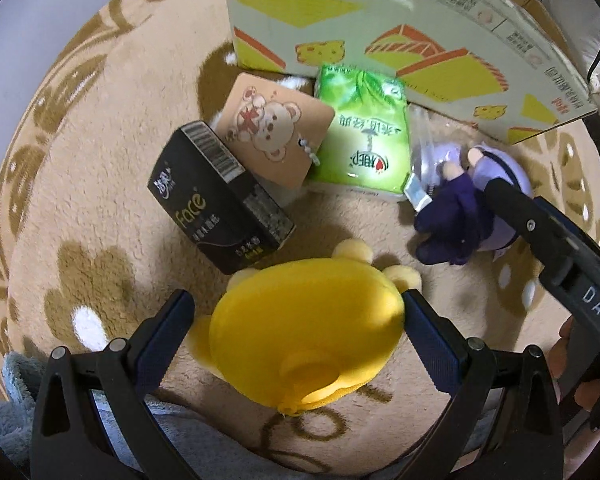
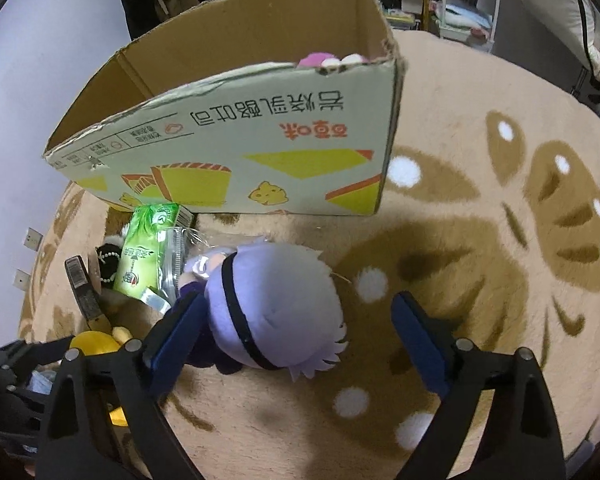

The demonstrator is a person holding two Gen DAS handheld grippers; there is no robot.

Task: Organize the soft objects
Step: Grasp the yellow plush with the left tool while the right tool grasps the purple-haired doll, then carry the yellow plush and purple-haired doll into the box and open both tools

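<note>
A yellow plush toy (image 1: 306, 326) lies on the beige rug between the open fingers of my left gripper (image 1: 296, 312); the right finger touches its side. A purple-haired plush doll (image 2: 272, 308) lies on the rug between the open fingers of my right gripper (image 2: 300, 320), its left finger against the doll. The doll (image 1: 476, 208) and the right gripper's finger (image 1: 540, 224) also show in the left wrist view. An open cardboard box (image 2: 236, 148) stands behind, with a pink plush (image 2: 316, 58) inside.
A black tissue box (image 1: 220, 196), a bear-print card (image 1: 276, 128) and a green tissue pack (image 1: 360, 136) lie by the box (image 1: 380, 12). A blue-grey towel (image 1: 16, 396) lies at the lower left. The patterned rug (image 2: 480, 220) spreads to the right.
</note>
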